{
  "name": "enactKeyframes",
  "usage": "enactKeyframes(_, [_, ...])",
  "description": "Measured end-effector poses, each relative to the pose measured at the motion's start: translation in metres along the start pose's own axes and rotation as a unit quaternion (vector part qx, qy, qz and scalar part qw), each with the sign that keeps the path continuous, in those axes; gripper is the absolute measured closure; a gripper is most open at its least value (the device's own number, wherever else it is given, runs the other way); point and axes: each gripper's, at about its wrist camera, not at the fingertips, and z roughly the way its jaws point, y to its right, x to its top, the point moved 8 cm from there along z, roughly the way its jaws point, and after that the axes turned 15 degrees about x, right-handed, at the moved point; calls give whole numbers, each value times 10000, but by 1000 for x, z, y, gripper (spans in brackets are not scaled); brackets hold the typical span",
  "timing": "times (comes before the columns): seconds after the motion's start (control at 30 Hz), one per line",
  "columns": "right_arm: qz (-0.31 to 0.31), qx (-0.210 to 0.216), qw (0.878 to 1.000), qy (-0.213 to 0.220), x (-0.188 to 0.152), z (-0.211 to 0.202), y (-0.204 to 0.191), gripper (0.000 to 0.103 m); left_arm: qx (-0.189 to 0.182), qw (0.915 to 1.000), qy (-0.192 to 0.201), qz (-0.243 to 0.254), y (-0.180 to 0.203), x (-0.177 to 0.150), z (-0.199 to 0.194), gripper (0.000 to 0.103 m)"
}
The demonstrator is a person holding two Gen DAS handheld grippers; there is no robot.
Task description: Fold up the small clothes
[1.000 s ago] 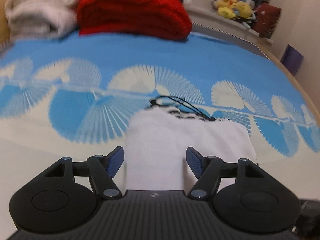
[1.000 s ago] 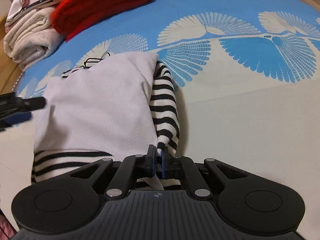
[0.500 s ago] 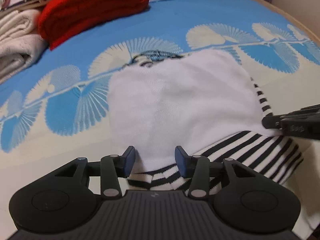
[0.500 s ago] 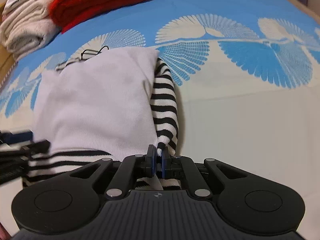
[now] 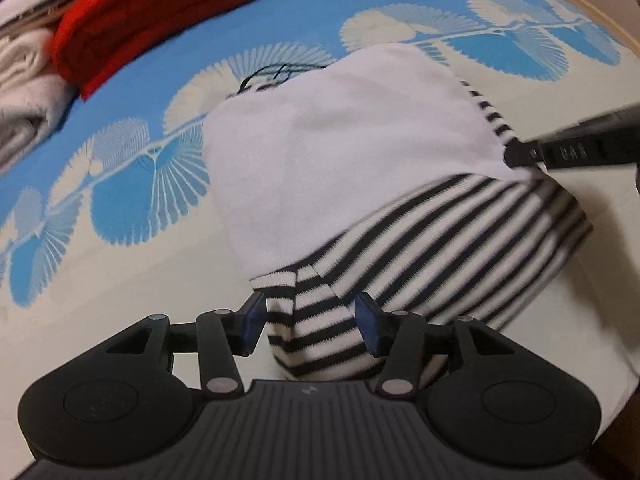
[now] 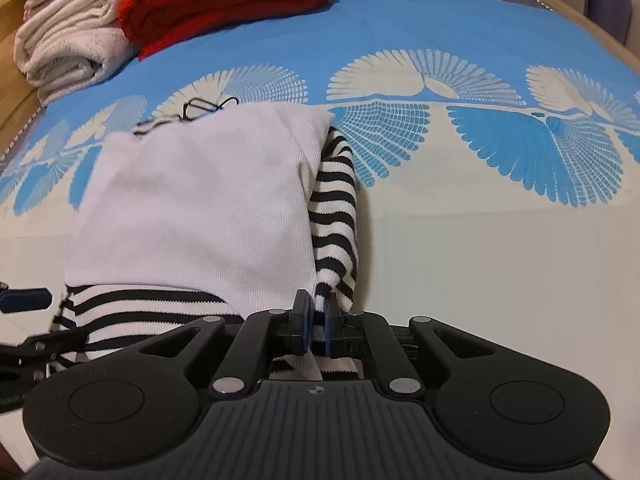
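Left wrist view: the left gripper [image 5: 310, 326] points steeply down at the near corner of the striped garment [image 5: 460, 248], its blue pads spread to either side of a black-and-white striped fold. The jaws closed in and then reopened a little within the last moment; the cloth lies between them, and the pads do not clearly press it. Beyond the fold, a white panel [image 5: 340, 148] of the same garment covers its middle, with a thin black cord [image 5: 272, 74] at its far edge. The right gripper [image 5: 568, 152] comes in from the right edge, at the garment's other near corner.

In the right wrist view, the right gripper [image 6: 316, 320] has its pads nearly together, pinching a striped edge of the garment that runs up along the white panel's right side. The left gripper [image 6: 24, 320] shows at the left edge.

The garment lies on a blue and cream bedspread [image 6: 480, 208] with fan patterns. At the far left sit a folded red knit [image 6: 224, 0] and folded white towels [image 6: 68, 48].
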Motion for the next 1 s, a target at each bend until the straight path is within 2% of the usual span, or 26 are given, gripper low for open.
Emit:
enactKeyframes(0.1, [-9, -21, 10000, 59, 1, -16, -1, 92, -171, 9998, -19, -30, -3, -5, -5, 48])
enactKeyframes(0.23, [-335, 46, 9994, -91, -8, -30, -7, 81, -202, 9994, -292, -34, 1, -11, 7, 48])
enactKeyframes(0.3, [-409, 71, 9984, -378, -18, -24, -5, 80, -304, 9979, -564, -14, 11, -21, 19, 46])
enactKeyframes(0.33, [-450, 46, 9969, -640, -26, -16, -3, 80, -251, 9977, -625, 43, 16, -25, 23, 41])
enactKeyframes(0.4, [-582, -55, 9922, -1103, -42, -3, 0, 80, -71, 9983, -551, 157, 22, -27, 22, 40])
enactKeyframes(0.47, [-822, -243, 9893, -1185, -47, -2, 1, 80, 22, 9989, -456, 109, 20, -25, 11, 40])
enactKeyframes(0.57, [-782, -205, 9935, -803, -38, -26, -4, 80, 334, 9986, -173, -360, -4, -19, -19, 34])
enactKeyframes(0.63, [-761, -178, 9963, -366, -28, -53, -9, 77, 451, 9957, 127, -798, -21, -16, -46, 18])
enactKeyframes(0.7, [-854, -269, 9959, 109, -21, -82, -17, 64, 579, 9889, 611, -1226, -36, -15, -84, 14])
enactKeyframes(0.77, [-964, -375, 9923, 677, -16, -115, -24, 40, 632, 9809, 999, -1544, -44, -20, -117, 7])
enactKeyframes(0.87, [-1094, -360, 9849, 1294, -18, -157, -37, 22, 776, 9679, 1529, -1837, -43, -33, -160, 1])
enactKeyframes(0.93, [-1176, -377, 9789, 1626, -28, -181, -44, 8, 885, 9621, 1649, -1984, -39, -46, -180, 1])
enactKeyframes(1.0, [-1247, -459, 9733, 1871, -42, -201, -47, 5, 829, 9599, 1599, -2149, -35, -59, -191, 1])
